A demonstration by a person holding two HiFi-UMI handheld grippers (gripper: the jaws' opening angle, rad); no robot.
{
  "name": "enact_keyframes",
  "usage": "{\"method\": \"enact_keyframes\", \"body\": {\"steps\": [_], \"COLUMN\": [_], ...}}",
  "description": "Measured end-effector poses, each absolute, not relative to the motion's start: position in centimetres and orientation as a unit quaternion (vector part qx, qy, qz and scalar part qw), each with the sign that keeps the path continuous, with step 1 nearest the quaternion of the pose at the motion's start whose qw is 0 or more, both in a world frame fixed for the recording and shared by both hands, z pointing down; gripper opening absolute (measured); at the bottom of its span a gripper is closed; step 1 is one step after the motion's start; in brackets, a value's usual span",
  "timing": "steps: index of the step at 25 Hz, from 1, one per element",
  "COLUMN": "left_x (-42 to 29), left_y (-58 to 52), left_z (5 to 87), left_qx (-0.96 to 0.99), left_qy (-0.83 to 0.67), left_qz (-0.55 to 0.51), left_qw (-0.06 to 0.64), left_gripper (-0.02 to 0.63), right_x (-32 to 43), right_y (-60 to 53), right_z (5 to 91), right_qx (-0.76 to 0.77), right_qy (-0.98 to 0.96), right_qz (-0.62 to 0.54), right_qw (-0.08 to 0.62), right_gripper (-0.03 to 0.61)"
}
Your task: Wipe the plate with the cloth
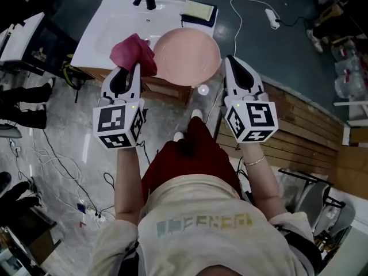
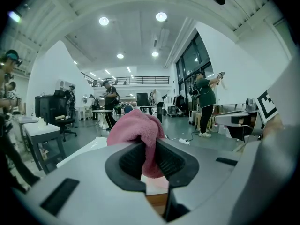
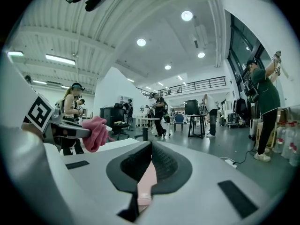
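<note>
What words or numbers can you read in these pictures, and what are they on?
No text reads clearly.
Shirt print: coloured letters, too blurred to read.
Cubes on the left hand-held gripper and right hand-held gripper: square patterns only, no words.

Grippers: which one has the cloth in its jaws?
The left gripper: its jaws pinch the pink cloth. The right gripper clamps the pink plate by its rim instead.

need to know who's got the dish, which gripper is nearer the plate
Right. The right gripper is shut on the rim of the plate; the left gripper, shut on the cloth, sits just off the opposite edge.
</note>
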State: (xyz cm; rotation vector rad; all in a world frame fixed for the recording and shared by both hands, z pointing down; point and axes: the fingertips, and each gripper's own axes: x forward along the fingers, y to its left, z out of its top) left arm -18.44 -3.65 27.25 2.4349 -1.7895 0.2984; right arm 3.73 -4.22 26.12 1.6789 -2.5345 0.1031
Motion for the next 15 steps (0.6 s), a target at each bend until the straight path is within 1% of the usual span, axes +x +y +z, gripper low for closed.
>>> {"method": "enact_keyframes", "body": {"steps": [15], "left_x": [-19.2], "left_y": [-1.2], "left_z": [26.2], "left_qx": [0.805], "left_qy": [-0.586], "left_qz": [0.087], "left_qw": [0.047], "left_gripper": [0.066], "right_x": [3.0], "right_y": [-1.7], "right_z": [24.6], "right_qx": [0.547], "right_qy": [-0.836], "right_qz": [0.018], "right_qw": [0.04], "right_gripper": [0.037]}}
